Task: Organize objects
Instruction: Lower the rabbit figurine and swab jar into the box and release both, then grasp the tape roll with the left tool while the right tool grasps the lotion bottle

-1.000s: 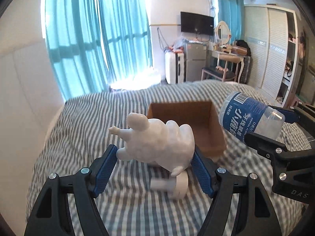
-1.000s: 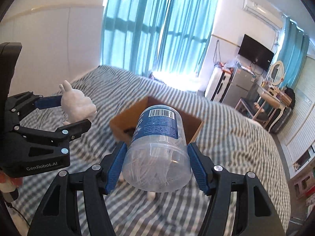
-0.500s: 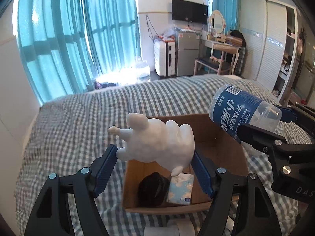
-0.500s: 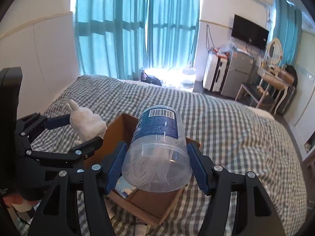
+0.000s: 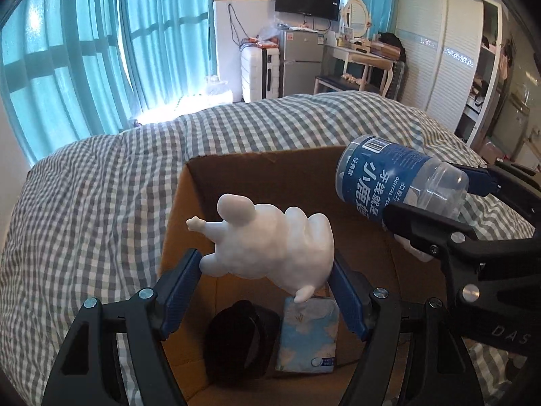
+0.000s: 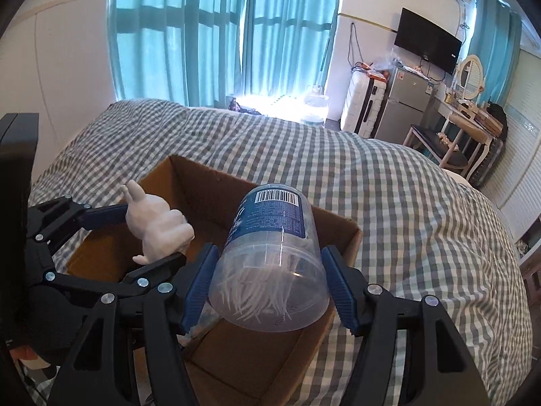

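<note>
My left gripper [image 5: 267, 264] is shut on a white rabbit figurine [image 5: 270, 243], which hangs over the open cardboard box [image 5: 257, 169] on the bed. In the right wrist view the same figurine [image 6: 159, 226] shows at the left, above the box [image 6: 338, 230]. My right gripper [image 6: 268, 280] is shut on a clear dental floss jar with a blue label [image 6: 270, 257], tilted over the box's right half; that jar [image 5: 399, 179] also appears at the right of the left wrist view. Inside the box lie a black object [image 5: 240, 341] and a blue tissue pack [image 5: 307, 335].
The box sits on a grey checked bedspread [image 5: 94, 203] that spreads all around it. Teal curtains [image 5: 101, 50] hang behind the bed. A fridge [image 5: 301, 64], a white suitcase [image 5: 260, 71], a dressing table [image 5: 365, 57] and a wardrobe [image 5: 449, 50] stand at the far wall.
Both grippers have moved forward and down with their loads, from short of the box to over its opening. The box's inside and its contents have come into view.
</note>
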`<action>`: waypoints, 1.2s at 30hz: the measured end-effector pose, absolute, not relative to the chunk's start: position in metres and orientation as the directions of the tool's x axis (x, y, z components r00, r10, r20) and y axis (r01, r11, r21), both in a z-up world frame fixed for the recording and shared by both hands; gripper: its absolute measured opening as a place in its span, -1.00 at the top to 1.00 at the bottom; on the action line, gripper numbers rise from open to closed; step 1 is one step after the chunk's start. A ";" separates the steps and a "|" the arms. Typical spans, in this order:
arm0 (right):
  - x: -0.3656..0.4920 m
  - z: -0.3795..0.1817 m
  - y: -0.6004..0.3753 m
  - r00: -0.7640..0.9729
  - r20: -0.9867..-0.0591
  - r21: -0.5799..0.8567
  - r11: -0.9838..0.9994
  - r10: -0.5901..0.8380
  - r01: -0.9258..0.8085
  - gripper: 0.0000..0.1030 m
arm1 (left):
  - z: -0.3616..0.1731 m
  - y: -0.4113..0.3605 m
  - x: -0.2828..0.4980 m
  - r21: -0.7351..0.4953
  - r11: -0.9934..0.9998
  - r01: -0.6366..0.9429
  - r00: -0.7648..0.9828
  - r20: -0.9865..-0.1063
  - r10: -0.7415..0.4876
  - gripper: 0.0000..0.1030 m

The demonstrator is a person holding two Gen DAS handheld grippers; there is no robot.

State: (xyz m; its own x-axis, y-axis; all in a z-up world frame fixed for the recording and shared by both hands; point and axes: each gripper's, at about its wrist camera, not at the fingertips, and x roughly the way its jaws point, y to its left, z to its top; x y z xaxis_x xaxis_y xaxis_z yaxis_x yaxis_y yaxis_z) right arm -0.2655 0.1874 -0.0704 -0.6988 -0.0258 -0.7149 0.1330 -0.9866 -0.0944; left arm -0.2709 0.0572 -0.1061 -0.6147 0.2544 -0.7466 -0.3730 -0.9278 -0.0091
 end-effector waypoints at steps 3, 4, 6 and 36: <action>-0.263 -0.074 0.186 -0.700 -0.714 -0.095 -0.988 -0.015 0.118 -0.23 | -0.108 0.059 -0.266 -0.012 -0.921 -0.389 -0.606 -0.749 0.266 -0.48; -0.262 -0.073 0.187 -0.705 -0.709 -0.093 -0.990 -0.011 0.109 -0.23 | -0.108 0.059 -0.263 -0.014 -0.917 -0.399 -0.604 -0.748 0.274 -0.50; -0.261 -0.070 0.189 -0.710 -0.704 -0.084 -0.991 -0.012 0.101 -0.24 | -0.107 0.060 -0.256 -0.019 -0.912 -0.410 -0.602 -0.746 0.286 -0.55; -0.081 0.056 0.205 -0.793 -0.597 -0.043 -0.983 -0.117 0.177 -0.55 | 0.007 -0.006 -0.096 0.091 -0.987 -0.129 -0.741 -0.670 0.035 -1.00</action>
